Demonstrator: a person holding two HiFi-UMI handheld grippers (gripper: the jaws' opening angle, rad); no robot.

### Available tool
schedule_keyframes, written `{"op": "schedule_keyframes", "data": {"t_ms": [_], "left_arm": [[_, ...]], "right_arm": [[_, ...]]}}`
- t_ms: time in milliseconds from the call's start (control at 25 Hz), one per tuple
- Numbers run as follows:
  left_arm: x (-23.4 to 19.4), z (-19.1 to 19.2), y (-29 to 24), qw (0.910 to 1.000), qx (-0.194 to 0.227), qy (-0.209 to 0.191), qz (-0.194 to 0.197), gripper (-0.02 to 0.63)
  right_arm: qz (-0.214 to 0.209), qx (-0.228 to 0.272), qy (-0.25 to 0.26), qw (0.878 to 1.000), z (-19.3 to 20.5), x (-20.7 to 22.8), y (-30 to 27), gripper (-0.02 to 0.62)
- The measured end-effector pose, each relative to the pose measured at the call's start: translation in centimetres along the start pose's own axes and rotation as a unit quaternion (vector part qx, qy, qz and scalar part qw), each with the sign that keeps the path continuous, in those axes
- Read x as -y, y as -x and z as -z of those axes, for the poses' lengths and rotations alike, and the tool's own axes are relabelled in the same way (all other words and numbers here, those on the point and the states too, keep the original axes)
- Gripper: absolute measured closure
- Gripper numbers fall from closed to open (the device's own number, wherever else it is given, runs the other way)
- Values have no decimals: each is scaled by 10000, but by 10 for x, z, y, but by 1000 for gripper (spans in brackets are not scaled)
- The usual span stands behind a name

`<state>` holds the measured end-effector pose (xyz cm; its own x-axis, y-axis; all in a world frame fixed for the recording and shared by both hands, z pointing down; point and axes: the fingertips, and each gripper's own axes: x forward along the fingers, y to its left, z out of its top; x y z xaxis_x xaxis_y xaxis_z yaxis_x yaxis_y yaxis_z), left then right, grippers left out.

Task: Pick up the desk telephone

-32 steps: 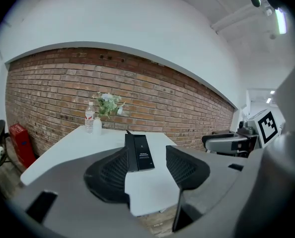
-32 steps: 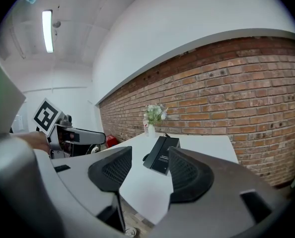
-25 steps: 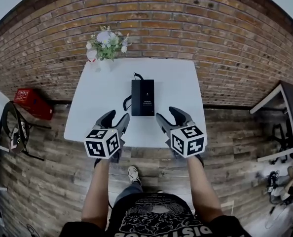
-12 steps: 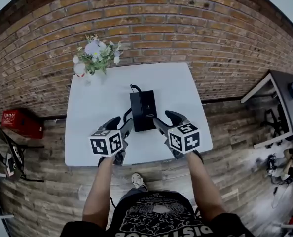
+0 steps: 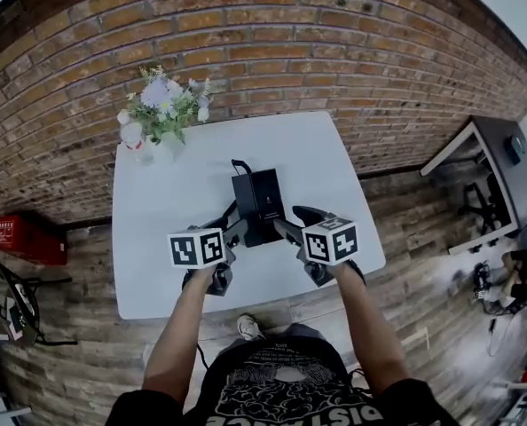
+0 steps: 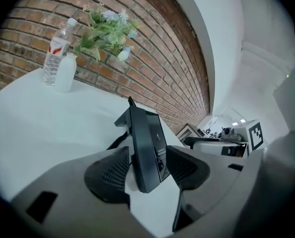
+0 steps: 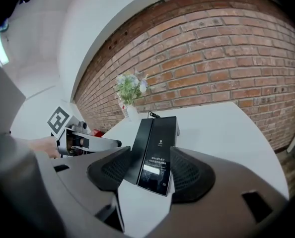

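Observation:
The desk telephone (image 5: 258, 204), a flat black unit with a cord at its far end, lies on the white table (image 5: 157, 211). My left gripper (image 5: 233, 234) is at its near left corner and my right gripper (image 5: 287, 231) at its near right corner. In the left gripper view the telephone (image 6: 148, 143) shows on edge between the open jaws of the left gripper (image 6: 147, 170); no pad presses on it. In the right gripper view the telephone (image 7: 156, 152) lies just ahead, between the jaws of the right gripper (image 7: 150, 175), which are opening and do not touch it.
A white vase of flowers (image 5: 157, 118) and a water bottle (image 6: 55, 51) stand at the table's far left corner. A brick wall (image 5: 334, 51) runs behind. A red crate (image 5: 24, 236) and a chair (image 5: 2, 304) sit on the floor at left, a dark desk (image 5: 494, 162) at right.
Both grippers have moved forward and down from the table's near edge to the telephone's near corners. The telephone has not moved.

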<state>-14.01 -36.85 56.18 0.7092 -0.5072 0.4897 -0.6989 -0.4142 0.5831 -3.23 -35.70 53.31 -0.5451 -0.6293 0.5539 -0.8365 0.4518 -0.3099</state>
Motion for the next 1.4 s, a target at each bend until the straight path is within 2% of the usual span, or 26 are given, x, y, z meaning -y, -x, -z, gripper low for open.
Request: {"op": "schedule_keyframes", "data": {"t_ms": [400, 720, 960, 1400], "left_arm": [[-11, 0, -34, 9986, -297, 172, 408, 391], [-15, -6, -51, 9973, -276, 502, 457, 390], [-13, -10, -64, 9972, -364, 531, 392, 377], [-19, -7, -77, 9920, -341, 970, 734, 377]], "right_arm": [[-161, -349, -189, 9991, 11, 22, -33, 343], [-774, -671, -532, 9933, 21, 38, -54, 318], [-1171, -884, -633, 9872, 21, 39, -65, 316], [-1485, -1102, -809, 9794, 35, 34, -87, 316]]}}
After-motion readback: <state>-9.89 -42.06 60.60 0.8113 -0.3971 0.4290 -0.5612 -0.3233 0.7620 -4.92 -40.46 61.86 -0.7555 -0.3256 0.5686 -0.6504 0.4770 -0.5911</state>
